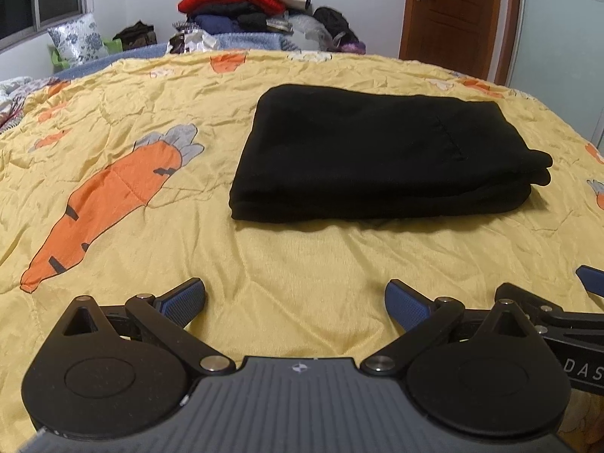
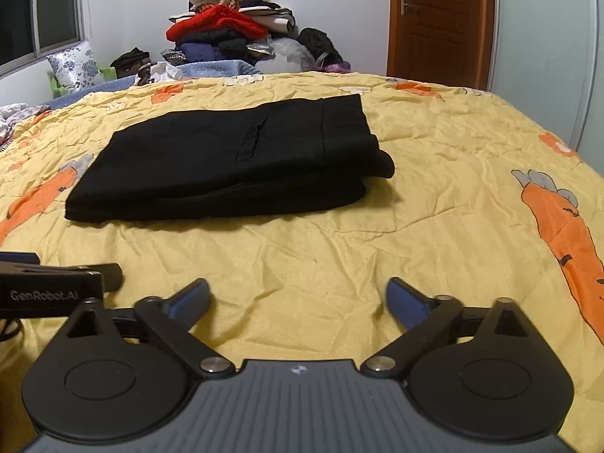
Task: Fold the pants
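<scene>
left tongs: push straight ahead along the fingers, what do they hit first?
Probably the near edge of the folded black pants. The left tongs stand open and empty just above the yellow carrot quilt, with only bare quilt between. They sit low, so they may drag on the quilt first; depth is unclear.

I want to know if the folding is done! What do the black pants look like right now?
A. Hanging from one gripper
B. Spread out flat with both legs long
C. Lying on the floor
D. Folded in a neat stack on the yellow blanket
D: the pants lie in a layered, folded stack on the yellow blanket, and the left gripper and right gripper are both open, holding nothing.
</scene>
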`<act>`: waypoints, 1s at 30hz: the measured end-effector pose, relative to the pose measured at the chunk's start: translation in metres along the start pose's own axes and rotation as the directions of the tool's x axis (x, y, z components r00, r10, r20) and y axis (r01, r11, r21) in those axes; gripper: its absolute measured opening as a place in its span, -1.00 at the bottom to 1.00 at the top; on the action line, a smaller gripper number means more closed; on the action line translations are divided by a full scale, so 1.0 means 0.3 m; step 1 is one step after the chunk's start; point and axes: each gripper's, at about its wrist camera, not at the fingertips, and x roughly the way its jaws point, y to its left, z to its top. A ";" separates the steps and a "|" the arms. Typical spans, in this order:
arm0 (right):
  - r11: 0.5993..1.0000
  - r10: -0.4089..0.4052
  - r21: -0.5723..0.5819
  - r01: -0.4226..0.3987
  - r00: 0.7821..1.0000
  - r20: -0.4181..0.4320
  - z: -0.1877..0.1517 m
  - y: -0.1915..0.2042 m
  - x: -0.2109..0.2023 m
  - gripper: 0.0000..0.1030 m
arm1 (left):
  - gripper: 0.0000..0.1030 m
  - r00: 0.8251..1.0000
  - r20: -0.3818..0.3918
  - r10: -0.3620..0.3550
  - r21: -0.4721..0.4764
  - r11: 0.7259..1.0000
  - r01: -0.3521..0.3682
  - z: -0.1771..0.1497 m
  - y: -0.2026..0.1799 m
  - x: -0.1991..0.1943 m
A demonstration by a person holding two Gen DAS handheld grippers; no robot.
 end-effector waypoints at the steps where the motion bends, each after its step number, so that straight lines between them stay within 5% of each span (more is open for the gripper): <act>1: 1.000 0.000 0.003 0.000 1.000 -0.003 -0.002 -0.002 0.003 1.00 | 1.00 1.000 0.015 -0.001 -0.003 1.000 0.001 -0.007 0.001 0.000; 30: 0.999 -0.021 -0.027 0.021 1.000 -0.009 -0.008 0.009 0.003 1.00 | 1.00 0.999 0.051 0.007 -0.013 1.000 -0.007 -0.028 0.000 -0.007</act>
